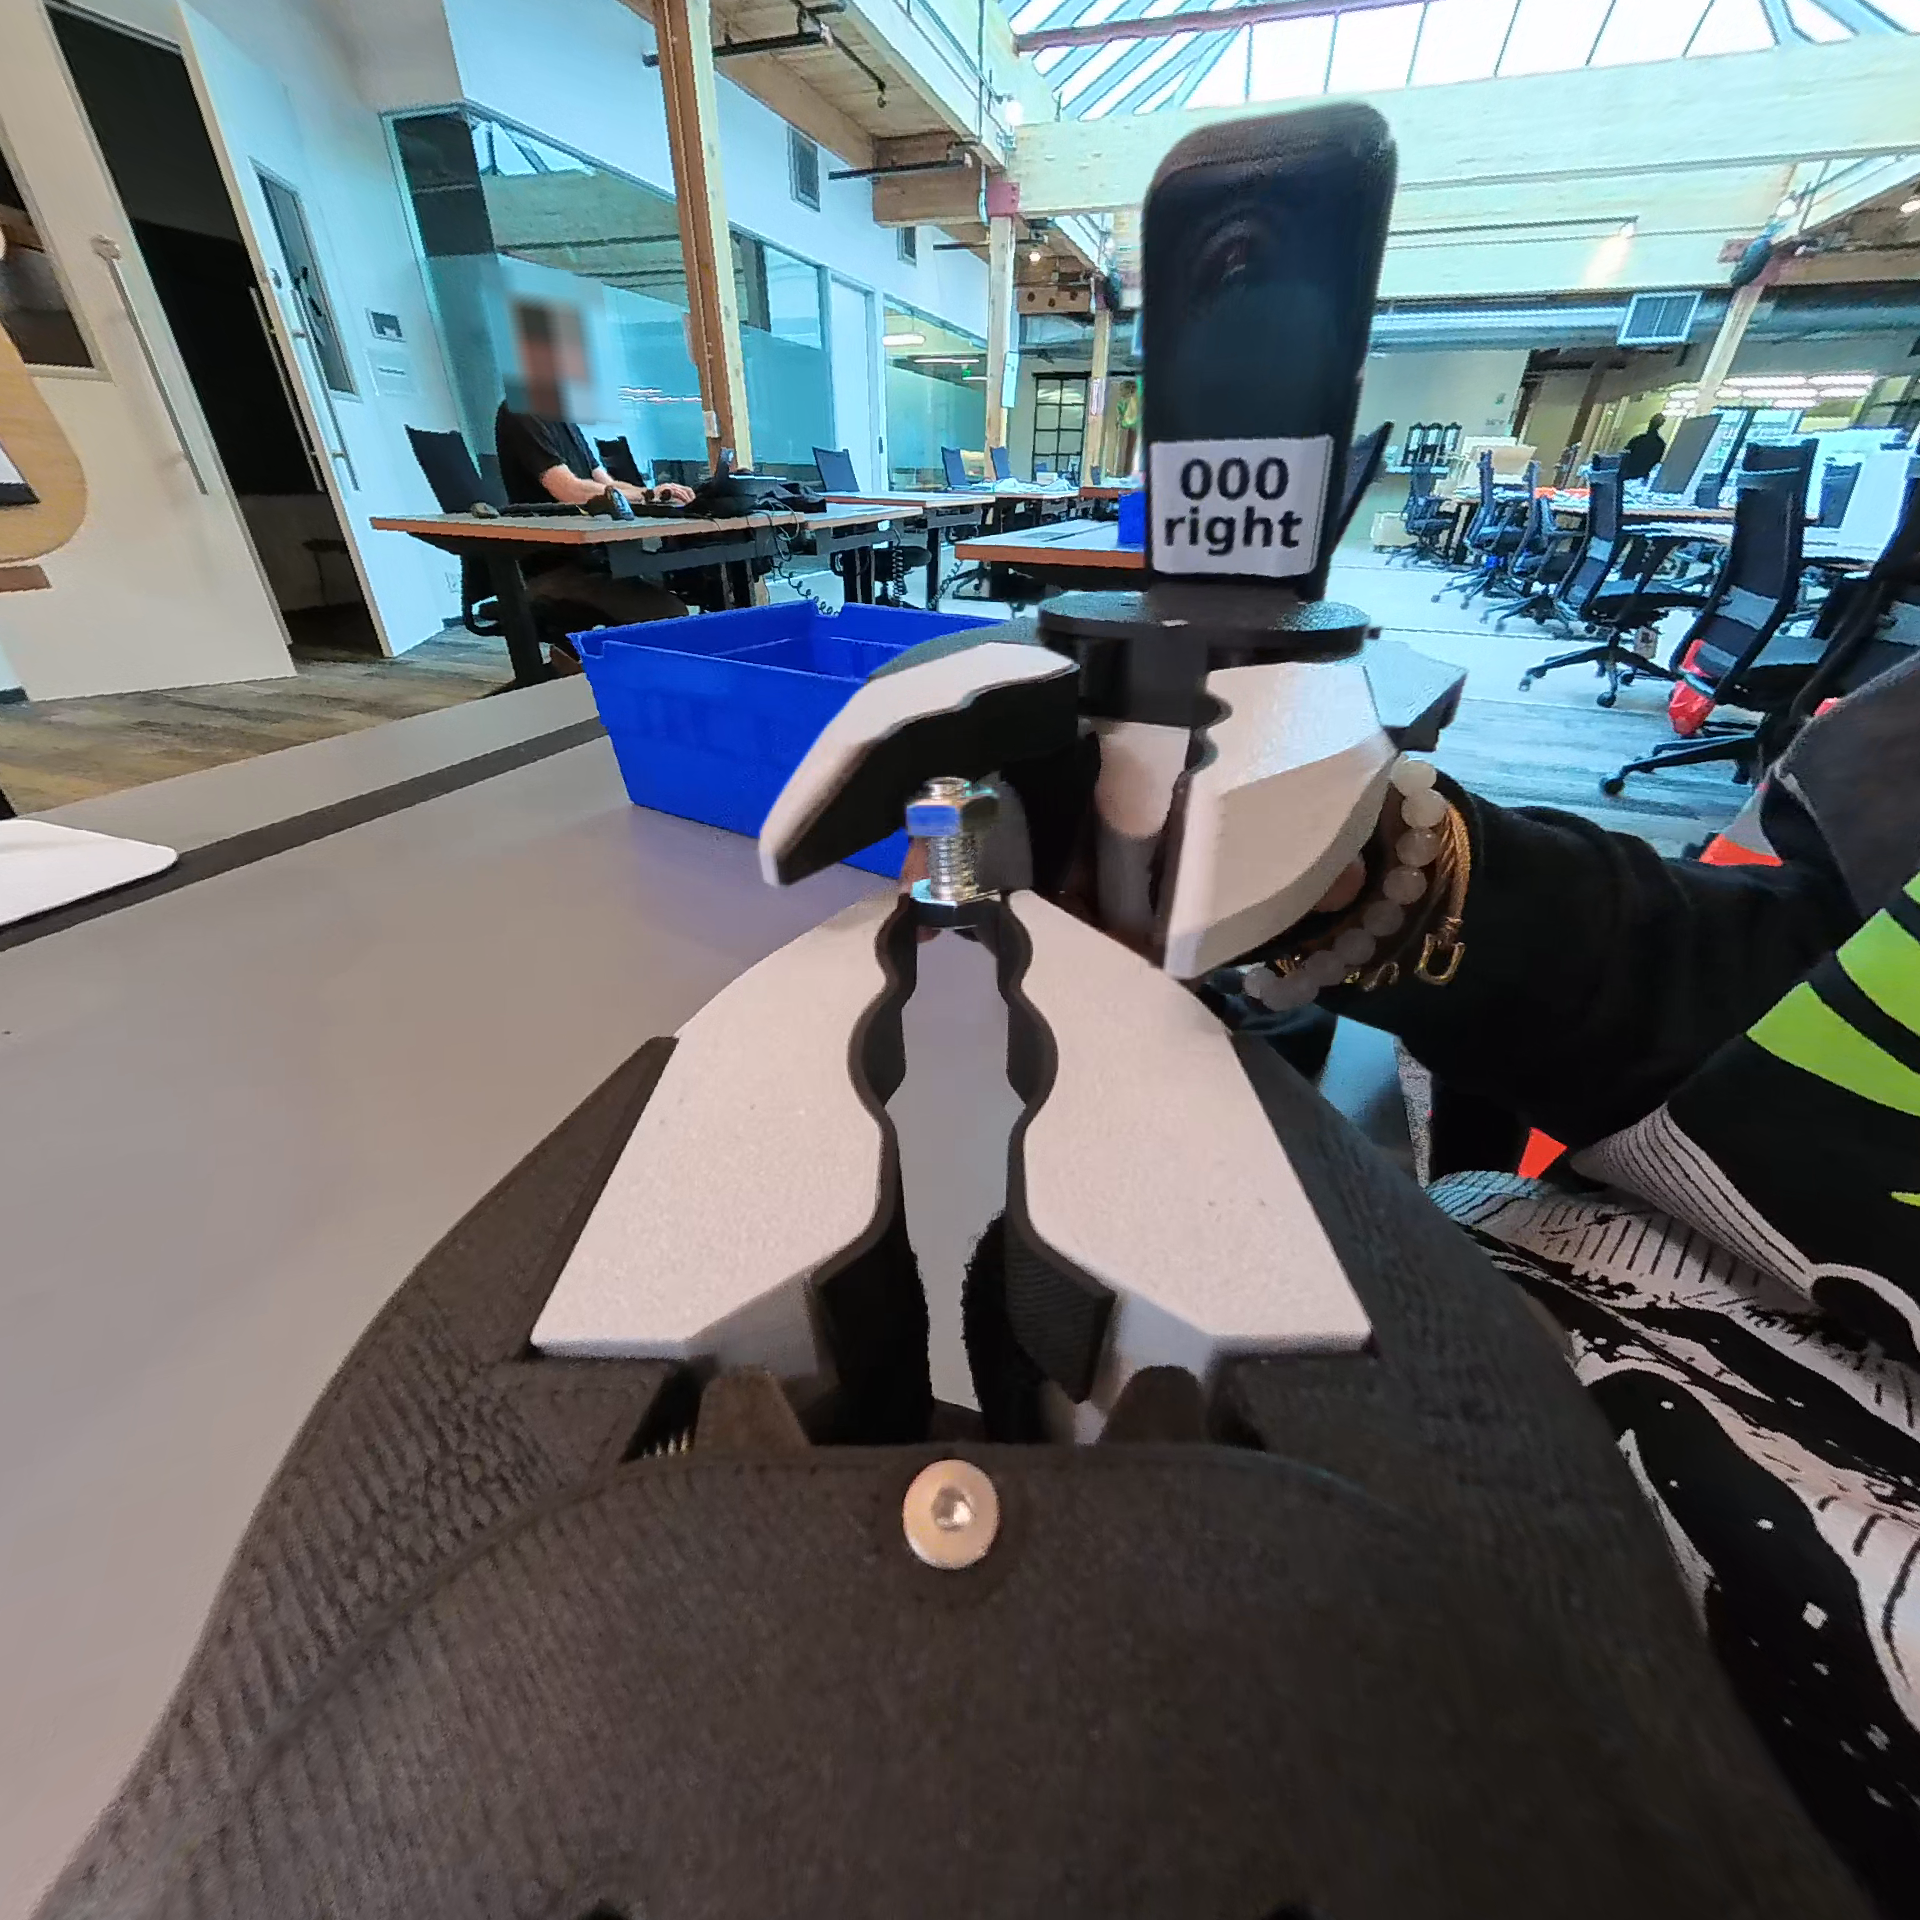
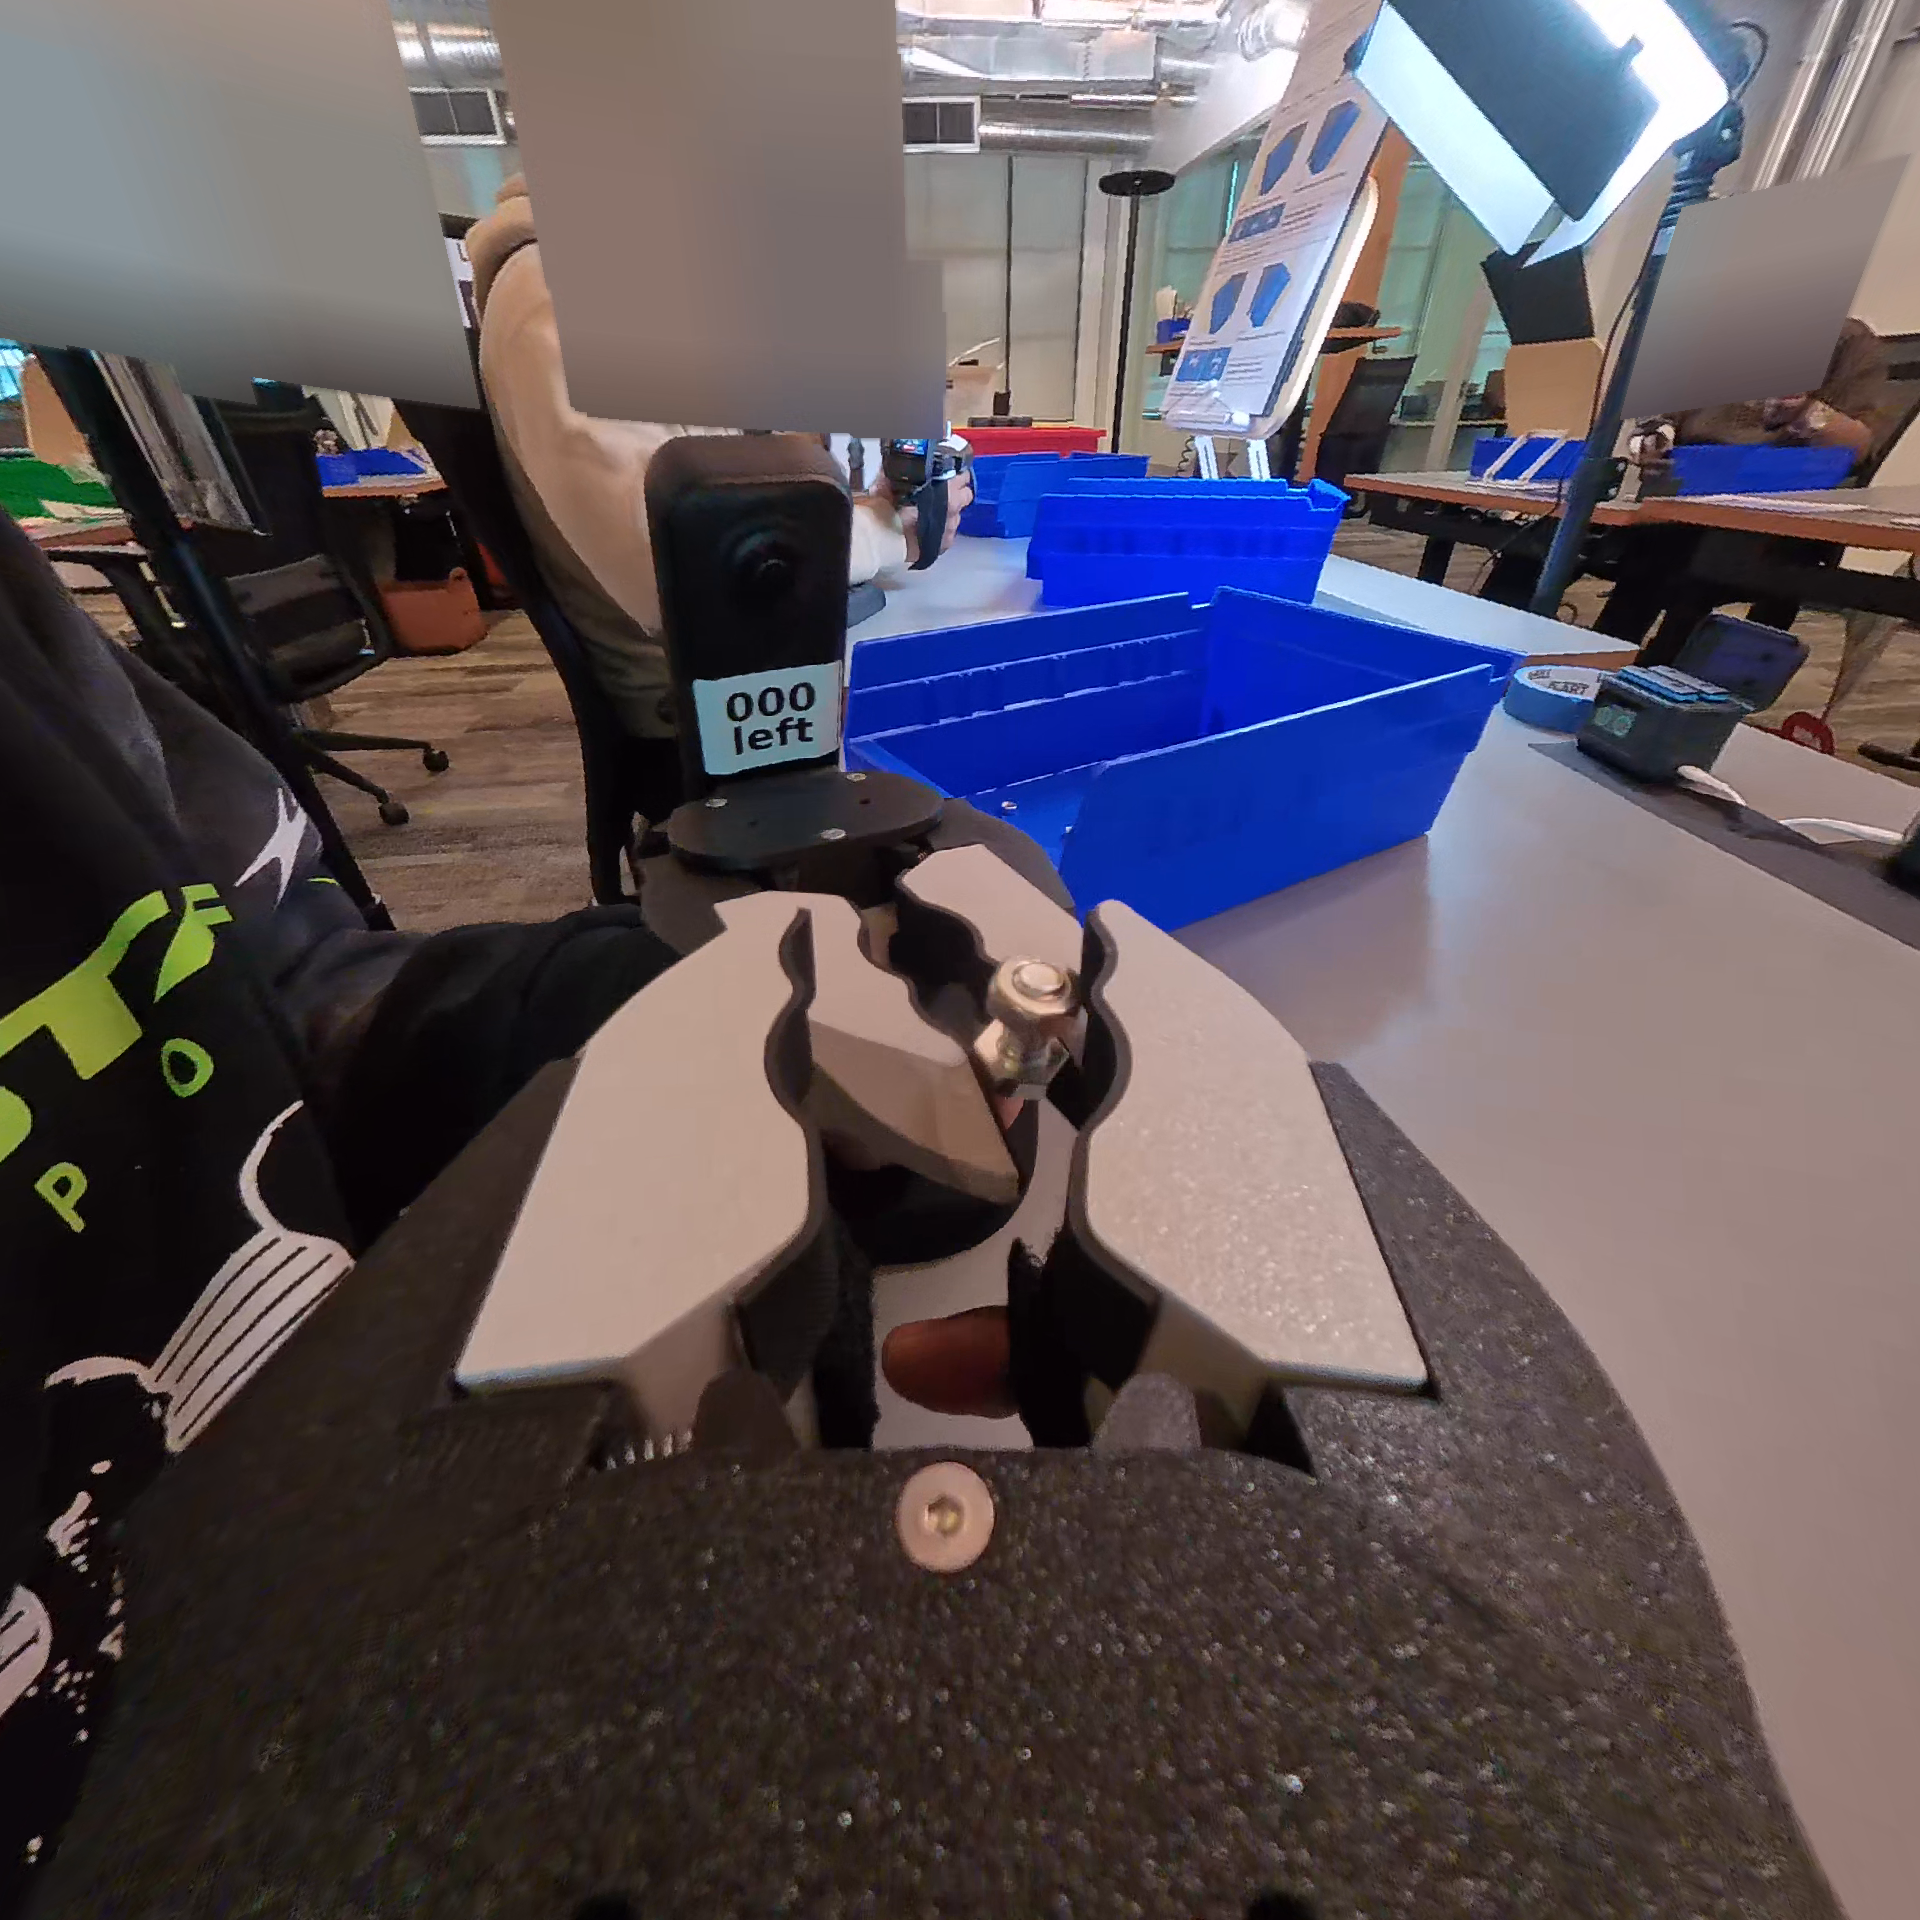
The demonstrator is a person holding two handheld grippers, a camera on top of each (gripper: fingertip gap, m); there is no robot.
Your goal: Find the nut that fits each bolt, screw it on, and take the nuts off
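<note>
Left gripper (image 1: 951,914): nearly closed; its fingertips pinch the head of a silver bolt (image 1: 948,868), which stands upright above the grey table (image 1: 312,1039).
Bolt position: held in the air near the table's near edge, just in front of a blue bin (image 1: 717,717); threaded shaft pointing up.
Nut (image 1: 948,810): silver, hexagonal, sitting near the top end of the thread, with bare thread showing between it and the bolt head.
Right gripper (image 2: 940,997): fingers spread wide on either side of the bolt and nut; one finger (image 1: 914,758) lies close beside the nut. In the right wrist view the bolt (image 2: 1023,1023) sits next to the right-hand finger (image 2: 1195,1091); no squeeze on the nut is evident.
Step in hand: judged to be a re-grip between turns of the nut; whether it is going on or coming off cannot be told.
Method: close the right fingers squarely on two opposite flats of the nut before turning. Keep the turning axis in line with the shaft. Keep the left grip firm so the bolt head does not spin with the nut.
Risk: an off-centre squeeze may tilt the bolt in the left fingertips or let the nut slip.
Edges: the bin wall stands just behind the work; the two grippers cross closely here.
Open room: the table surface to the left of the bolt offers space for swinging the right gripper.
</note>
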